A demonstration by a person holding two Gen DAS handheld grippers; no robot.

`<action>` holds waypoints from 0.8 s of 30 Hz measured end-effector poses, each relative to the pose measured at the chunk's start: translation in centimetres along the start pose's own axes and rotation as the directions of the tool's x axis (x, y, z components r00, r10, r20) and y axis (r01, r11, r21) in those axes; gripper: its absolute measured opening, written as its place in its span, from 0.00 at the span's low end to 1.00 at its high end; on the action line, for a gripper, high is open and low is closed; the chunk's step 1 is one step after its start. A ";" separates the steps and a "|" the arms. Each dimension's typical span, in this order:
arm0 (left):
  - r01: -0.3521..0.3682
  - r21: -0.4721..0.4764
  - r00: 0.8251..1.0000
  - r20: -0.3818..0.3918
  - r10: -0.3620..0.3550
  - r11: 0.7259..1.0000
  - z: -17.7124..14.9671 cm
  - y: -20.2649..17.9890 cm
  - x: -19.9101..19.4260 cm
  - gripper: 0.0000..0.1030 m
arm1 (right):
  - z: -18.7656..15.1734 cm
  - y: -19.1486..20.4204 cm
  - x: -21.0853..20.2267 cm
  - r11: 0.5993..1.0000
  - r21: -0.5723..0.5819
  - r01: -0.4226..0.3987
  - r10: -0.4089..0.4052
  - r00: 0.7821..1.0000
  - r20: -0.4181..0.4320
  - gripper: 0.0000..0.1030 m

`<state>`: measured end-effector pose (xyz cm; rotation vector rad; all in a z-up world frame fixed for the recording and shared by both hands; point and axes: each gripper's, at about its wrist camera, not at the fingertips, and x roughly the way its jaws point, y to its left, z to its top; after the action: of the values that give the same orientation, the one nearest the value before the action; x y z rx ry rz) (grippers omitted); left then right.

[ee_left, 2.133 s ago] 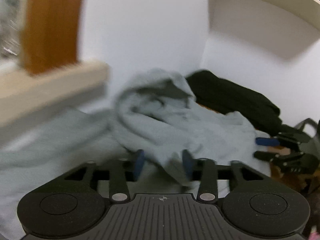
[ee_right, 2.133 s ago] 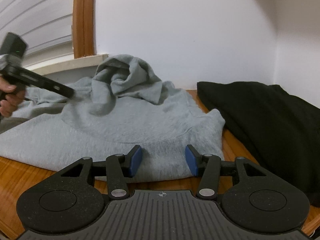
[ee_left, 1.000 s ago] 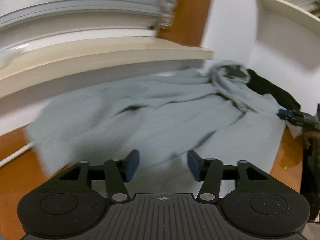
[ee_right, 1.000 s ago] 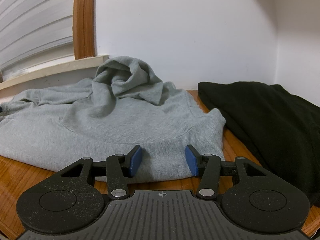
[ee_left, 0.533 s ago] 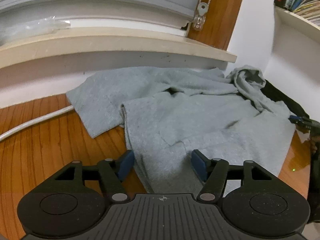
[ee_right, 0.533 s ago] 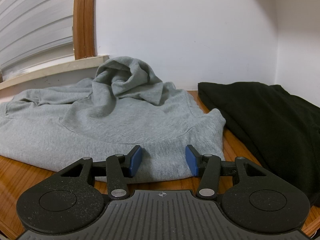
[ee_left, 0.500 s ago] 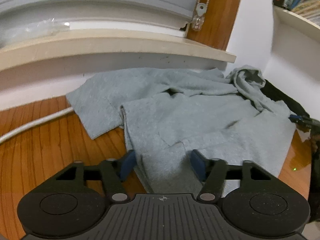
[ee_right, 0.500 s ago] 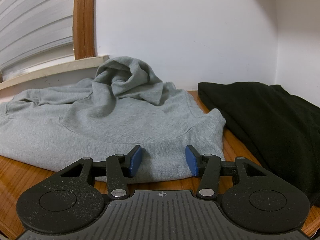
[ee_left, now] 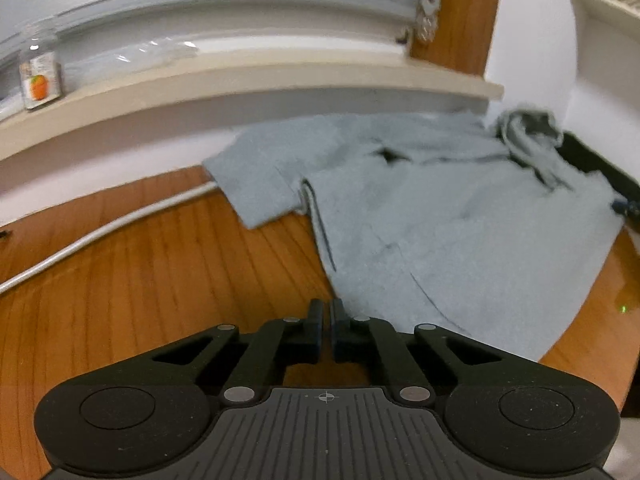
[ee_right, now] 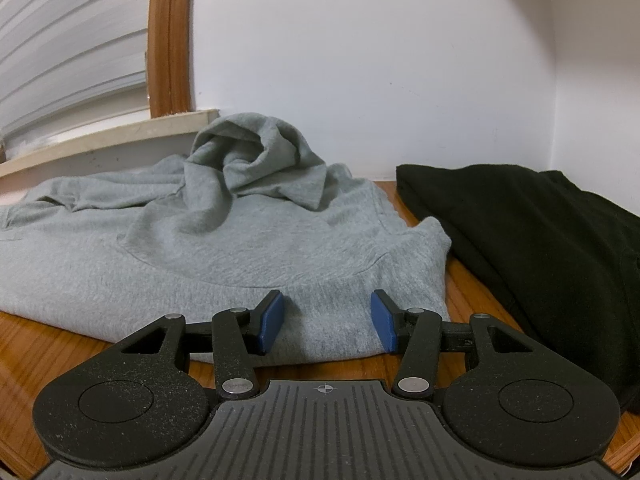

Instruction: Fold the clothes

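left tool: fingers together at hoodie's near corner, grip unclear
right tool: fingers apart, straddling hem
hoodie: grey, spread on table, hood bunched by wall
black garment: beside hoodie

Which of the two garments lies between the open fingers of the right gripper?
The grey hoodie: its hem lies between the open fingers of the right gripper. The black garment lies apart, further to the right, by the wall.
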<state>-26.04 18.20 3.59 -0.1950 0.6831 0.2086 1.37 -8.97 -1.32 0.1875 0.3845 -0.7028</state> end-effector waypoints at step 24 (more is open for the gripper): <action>0.093 0.221 0.995 -0.061 -0.081 0.971 1.5 -7.3 5.2 0.39 | -0.1 0.1 0.1 1.000 -0.024 0.005 -0.005 1.000 -0.008 0.48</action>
<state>-19.30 12.21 2.21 -0.0144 0.7419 0.0417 1.45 -8.93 -1.44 0.1663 0.4007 -0.7025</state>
